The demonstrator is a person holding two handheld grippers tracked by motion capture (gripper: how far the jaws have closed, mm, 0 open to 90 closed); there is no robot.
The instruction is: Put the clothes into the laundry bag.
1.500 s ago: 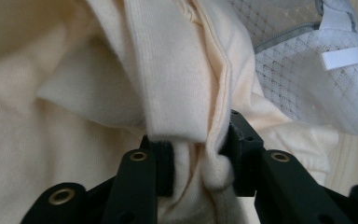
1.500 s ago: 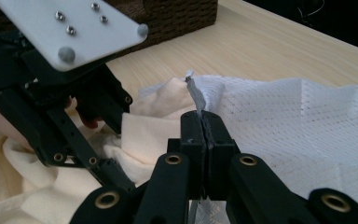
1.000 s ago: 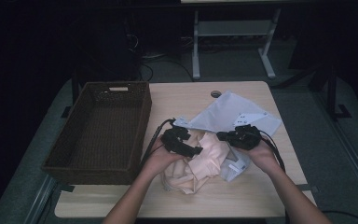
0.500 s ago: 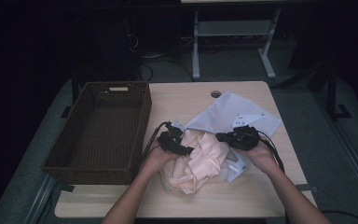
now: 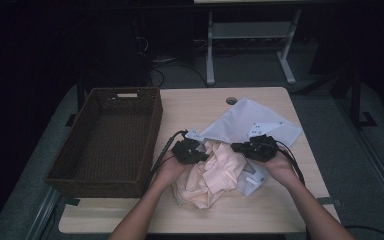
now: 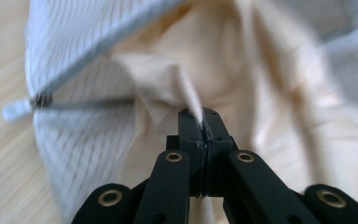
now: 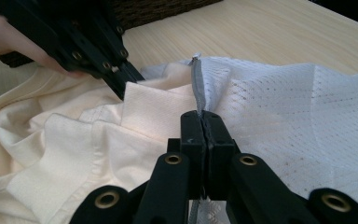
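- The cream garment [image 5: 212, 175] lies crumpled on the bench [image 5: 260, 215], soft and creased, half out of the white mesh bag [image 5: 250, 122].
- The left tool [image 6: 202, 122] has just closed its jaws on a pinched fold of the cream garment.
- The right tool [image 7: 206, 126] is clamped on the mesh bag's grey zipper edge [image 7: 198, 84].
- A brown wicker basket [image 5: 152, 130] stands just left of them.

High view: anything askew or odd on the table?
Nothing damaged or spilled. The cream garment lies crumpled, half out of the white mesh bag, as both claws pinch it: left claw on cloth, right claw on the bag's zipper edge.
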